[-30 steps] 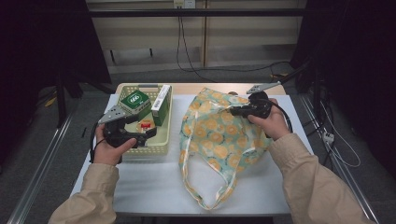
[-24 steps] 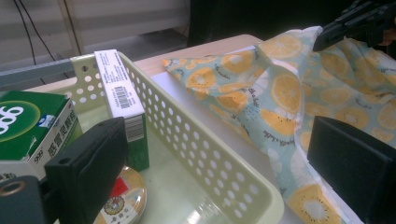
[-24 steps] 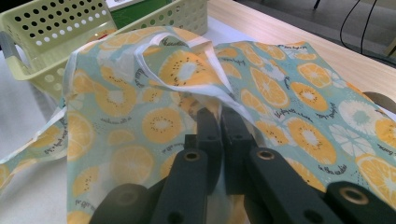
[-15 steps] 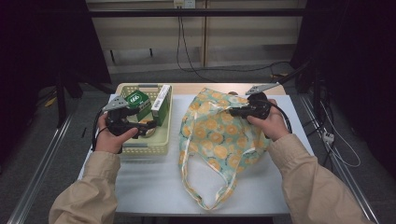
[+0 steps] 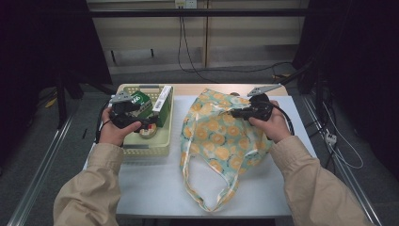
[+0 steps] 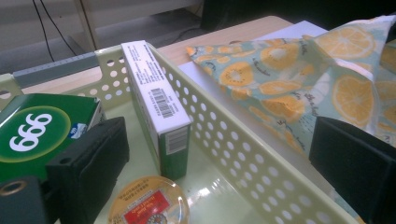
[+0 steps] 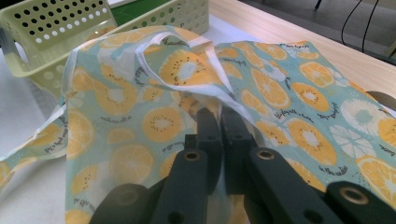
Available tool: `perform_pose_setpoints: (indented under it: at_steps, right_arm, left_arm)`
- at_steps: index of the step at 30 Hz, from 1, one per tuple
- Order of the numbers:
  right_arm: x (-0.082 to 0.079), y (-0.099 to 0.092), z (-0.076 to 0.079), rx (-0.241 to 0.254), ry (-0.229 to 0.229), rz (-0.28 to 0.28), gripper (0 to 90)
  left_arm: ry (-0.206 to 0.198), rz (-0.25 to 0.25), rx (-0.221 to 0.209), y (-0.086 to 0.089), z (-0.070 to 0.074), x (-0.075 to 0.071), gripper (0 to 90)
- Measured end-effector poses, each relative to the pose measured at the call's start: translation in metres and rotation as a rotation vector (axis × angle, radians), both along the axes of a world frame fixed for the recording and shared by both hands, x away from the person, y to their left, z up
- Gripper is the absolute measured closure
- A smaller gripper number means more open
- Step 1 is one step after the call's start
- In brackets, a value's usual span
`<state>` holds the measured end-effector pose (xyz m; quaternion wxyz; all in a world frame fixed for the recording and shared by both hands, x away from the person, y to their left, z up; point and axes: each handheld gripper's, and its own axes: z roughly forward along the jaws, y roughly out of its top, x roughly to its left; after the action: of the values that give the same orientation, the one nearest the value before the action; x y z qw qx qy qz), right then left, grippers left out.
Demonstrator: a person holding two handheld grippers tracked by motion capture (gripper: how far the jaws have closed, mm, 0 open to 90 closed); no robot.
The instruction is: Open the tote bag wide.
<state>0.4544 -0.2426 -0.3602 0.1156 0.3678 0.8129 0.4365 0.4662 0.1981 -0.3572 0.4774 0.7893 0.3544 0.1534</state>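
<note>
A pale green cloth bag (image 5: 216, 136) printed with orange slices lies on the white table. My right gripper (image 5: 234, 113) is shut on the bag's rim and holds it lifted. In the right gripper view the two jaws (image 7: 219, 115) pinch the white-edged fabric (image 7: 163, 126). My left gripper (image 5: 149, 123) hovers open over the yellow-green basket (image 5: 150, 149). In the left gripper view its wide-apart jaws (image 6: 217, 128) straddle the basket's perforated wall (image 6: 224, 154) and a tall white-and-green box (image 6: 156, 93). A green box (image 6: 42, 126) and a round red-labelled jar (image 6: 149, 207) also lie inside.
The bag's long handles (image 5: 207, 193) trail toward the table's front edge. The basket (image 7: 70, 23) stands just left of the bag. A strip of bare wood (image 5: 188, 89) runs along the table's back, with cables on the floor beyond.
My left gripper has moved away from the person and a little rightward, further over the basket. The right gripper and the bag have stayed put.
</note>
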Motion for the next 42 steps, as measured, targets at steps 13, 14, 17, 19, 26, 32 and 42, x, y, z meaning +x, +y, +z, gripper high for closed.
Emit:
perform_pose_setpoints:
  at_steps: [13, 14, 17, 19, 26, 32, 42]
  right_arm:
    - [0.0, 0.001, 0.0, 0.0, 0.004, 0.006, 88.5]
    - [0.0, 0.001, 0.0, -0.001, 0.004, 0.007, 88.5]
    - [0.0, 0.002, -0.001, -0.004, 0.006, 0.006, 88.5]
    - [0.0, 0.002, -0.001, -0.004, 0.006, 0.004, 88.5]
    - [0.001, 0.003, -0.003, -0.005, 0.012, 0.008, 88.5]
    - [0.002, 0.005, -0.004, -0.006, 0.011, 0.011, 88.5]
    - [0.002, 0.006, -0.005, -0.011, 0.017, 0.011, 88.5]
  left_arm:
    - [0.04, 0.03, 0.044, 0.003, -0.019, 0.019, 4.9]
    - [0.041, 0.028, 0.046, 0.003, -0.02, 0.02, 5.0]
    - [0.049, 0.025, 0.051, 0.002, -0.023, 0.023, 5.5]
    - [0.049, 0.027, 0.05, 0.003, -0.024, 0.025, 5.7]
    - [0.063, 0.024, 0.071, 0.003, -0.029, 0.031, 5.7]
    - [0.1, 0.027, 0.135, 0.007, -0.04, 0.04, 6.2]
    - [0.144, -0.003, 0.213, -0.001, -0.059, 0.045, 7.7]
